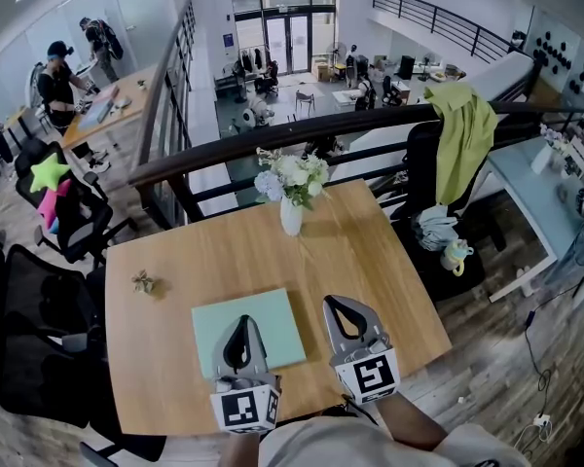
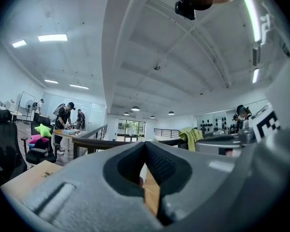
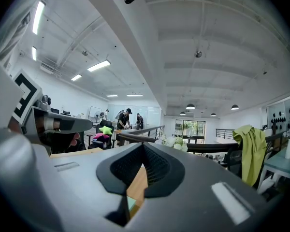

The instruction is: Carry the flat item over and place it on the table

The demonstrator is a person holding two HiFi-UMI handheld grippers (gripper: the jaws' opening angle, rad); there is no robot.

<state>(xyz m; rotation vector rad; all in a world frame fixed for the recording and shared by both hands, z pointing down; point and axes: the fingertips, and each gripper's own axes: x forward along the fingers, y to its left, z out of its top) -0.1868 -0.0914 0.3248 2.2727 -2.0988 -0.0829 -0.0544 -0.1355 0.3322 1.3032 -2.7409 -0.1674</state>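
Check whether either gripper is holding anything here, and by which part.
Nothing is held. Both the left gripper and the right gripper are shut and empty; the pale green flat board lies on the wooden table.

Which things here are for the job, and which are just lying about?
For the job: pale green flat pad, wooden table, left gripper, right gripper.

Just lying about: vase of white flowers, small brown object, yellow-green cloth, green star cushion.
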